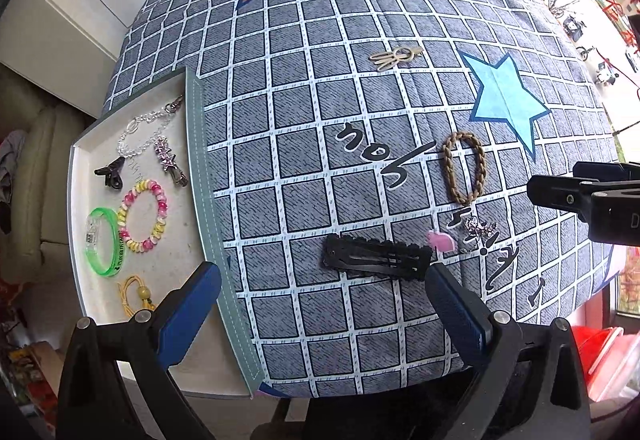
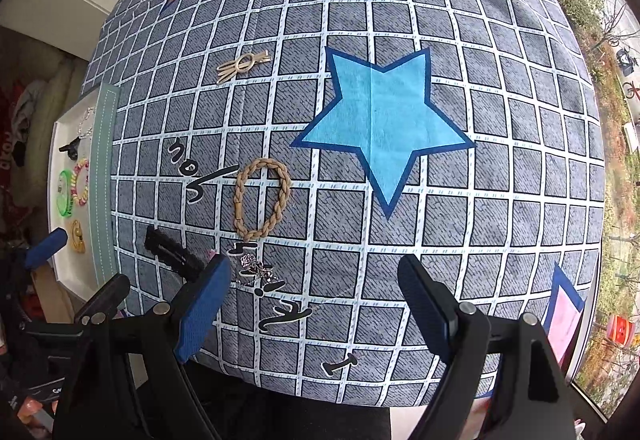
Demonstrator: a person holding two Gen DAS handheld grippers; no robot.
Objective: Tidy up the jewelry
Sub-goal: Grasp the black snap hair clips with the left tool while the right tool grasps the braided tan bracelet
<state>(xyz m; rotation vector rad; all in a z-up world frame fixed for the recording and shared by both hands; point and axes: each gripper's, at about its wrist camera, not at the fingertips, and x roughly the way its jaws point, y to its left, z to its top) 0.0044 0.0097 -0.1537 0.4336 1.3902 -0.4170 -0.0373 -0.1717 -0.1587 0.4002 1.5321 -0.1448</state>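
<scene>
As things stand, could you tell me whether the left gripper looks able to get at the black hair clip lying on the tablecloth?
Probably yes. The left gripper is open, with the black hair clip lying flat just ahead between its fingers. Nothing covers the clip; the pink charm sits close beside its end.

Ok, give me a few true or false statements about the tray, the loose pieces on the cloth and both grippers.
1. The green bangle lies in the tray. True.
2. The left gripper holds the black clip. False: open, empty, the clip lies on the cloth.
3. The braided loop lies beside the blue star. True.
4. The right gripper is shut. False: open, empty.
5. The tray holds nothing. False: several pieces lie inside.
</scene>
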